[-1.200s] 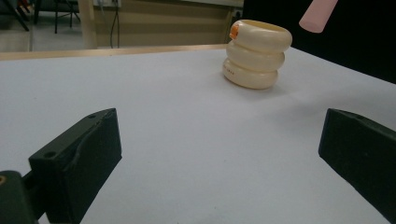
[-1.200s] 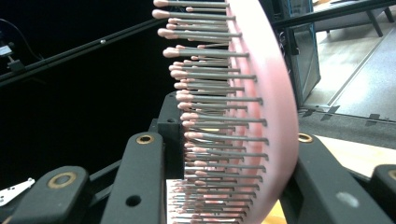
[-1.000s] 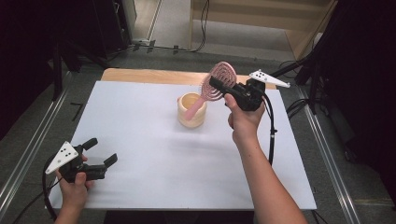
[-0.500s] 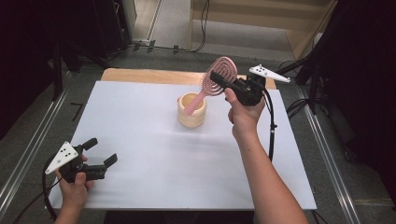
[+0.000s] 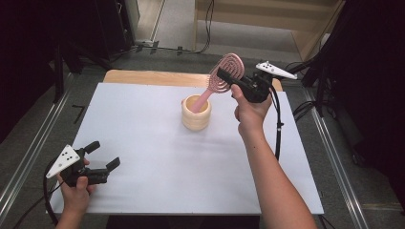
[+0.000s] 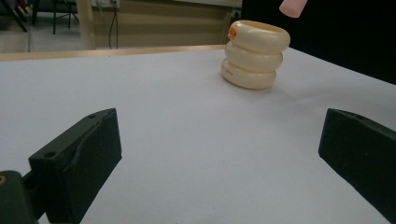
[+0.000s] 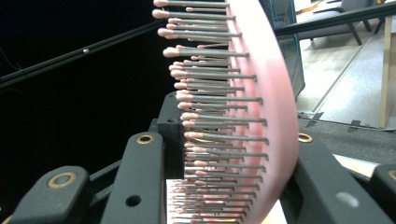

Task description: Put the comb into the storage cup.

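A pink hairbrush (image 5: pixel 229 64) hangs tilted over a cream ribbed cup (image 5: pixel 196 119) at the middle back of the white table. My right gripper (image 5: pixel 225 78) is shut on the brush head, bristles and back between its jaws (image 7: pixel 229 154). The handle slants down toward the cup's mouth. In the left gripper view the handle's end (image 6: pixel 293 7) sits just above the cup's (image 6: pixel 254 60) rim, where a small orange bit (image 6: pixel 232 31) shows. My left gripper (image 5: pixel 104 154) rests open at the near left corner with nothing between its jaws (image 6: pixel 219 154).
The white table top (image 5: pixel 143 124) has a wooden strip (image 5: pixel 153 76) along its far edge. Metal rails (image 5: pixel 28 157) run down both sides. A black cable (image 5: pixel 278 129) trails from the right gripper along the person's forearm.
The right gripper has lifted the brush slightly, so the head sits a little higher. The left gripper has stayed put.
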Demonstrator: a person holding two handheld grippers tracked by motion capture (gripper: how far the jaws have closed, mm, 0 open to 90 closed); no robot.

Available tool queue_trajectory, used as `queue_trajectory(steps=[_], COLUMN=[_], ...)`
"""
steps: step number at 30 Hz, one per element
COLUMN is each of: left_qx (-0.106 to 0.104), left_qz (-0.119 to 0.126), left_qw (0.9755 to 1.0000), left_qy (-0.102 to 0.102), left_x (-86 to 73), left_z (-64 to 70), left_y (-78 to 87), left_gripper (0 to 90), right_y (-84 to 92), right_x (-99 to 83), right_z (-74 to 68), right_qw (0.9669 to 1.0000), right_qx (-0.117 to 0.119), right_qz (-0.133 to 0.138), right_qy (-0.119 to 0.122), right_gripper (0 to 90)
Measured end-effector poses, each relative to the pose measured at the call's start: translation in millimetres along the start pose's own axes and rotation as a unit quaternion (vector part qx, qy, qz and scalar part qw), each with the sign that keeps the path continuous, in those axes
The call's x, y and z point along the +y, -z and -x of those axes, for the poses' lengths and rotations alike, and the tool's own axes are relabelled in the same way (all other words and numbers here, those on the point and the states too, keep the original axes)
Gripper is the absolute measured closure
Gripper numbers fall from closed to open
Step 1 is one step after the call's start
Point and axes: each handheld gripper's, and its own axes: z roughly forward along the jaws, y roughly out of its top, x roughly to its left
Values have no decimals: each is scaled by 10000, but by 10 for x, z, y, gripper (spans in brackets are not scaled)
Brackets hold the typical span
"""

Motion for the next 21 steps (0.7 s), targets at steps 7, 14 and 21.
queue_trajectory(steps=[7, 14, 21], left_qx=[-5, -13, -25], left_qz=[7, 10, 16], left_qw=[10000, 10000, 10000], left_qy=[7, 8, -4], left_x=[0, 0, 0], left_z=[2, 0, 0], left_y=[-1, 0, 2], left_gripper=[0, 0, 0], right_y=[-41, -78, -122], right_x=[45, 79, 73], right_z=[30, 59, 118], right_qw=[10000, 9999, 9998], right_qx=[-40, -90, -174], right_qz=[-8, 6, -6], right_qy=[32, 52, 23], right_gripper=[619, 619, 619])
